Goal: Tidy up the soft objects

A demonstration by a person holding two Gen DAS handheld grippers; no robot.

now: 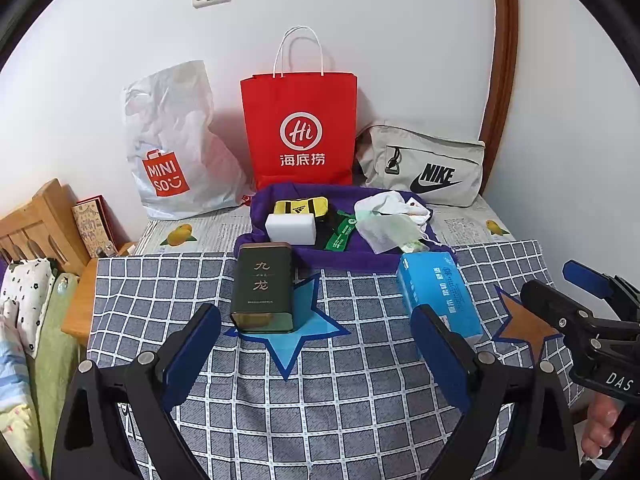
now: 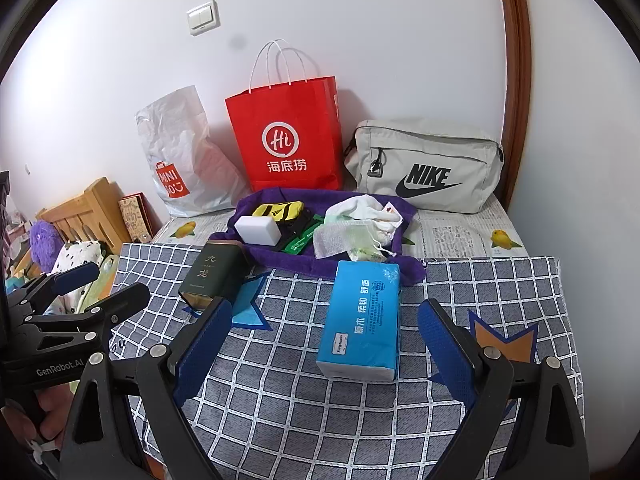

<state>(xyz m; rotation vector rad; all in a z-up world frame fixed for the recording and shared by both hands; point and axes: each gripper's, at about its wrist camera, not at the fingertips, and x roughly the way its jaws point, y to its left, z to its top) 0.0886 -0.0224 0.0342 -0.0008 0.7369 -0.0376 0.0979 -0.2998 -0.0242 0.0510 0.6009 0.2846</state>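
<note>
A purple cloth (image 1: 340, 258) (image 2: 276, 258) lies at the back of the checked mat and holds soft items: a white sponge block (image 1: 291, 229) (image 2: 258, 230), a yellow pouch (image 1: 300, 207), green packets (image 1: 340, 234), a mesh bag (image 2: 344, 236) and white cloth (image 2: 360, 206). A blue tissue pack (image 1: 438, 294) (image 2: 362, 320) lies on the mat between the fingers of my right gripper (image 2: 326, 346), which is open. A dark green tin (image 1: 264, 288) (image 2: 214, 276) stands on a blue star ahead of my open left gripper (image 1: 316, 352).
A white plastic bag (image 1: 176, 148), a red paper bag (image 1: 300, 128) and a grey Nike pouch (image 1: 428, 164) lean against the back wall. An orange star (image 2: 504, 340) marks the mat at right. Bedding and a wooden headboard (image 1: 36, 224) lie left.
</note>
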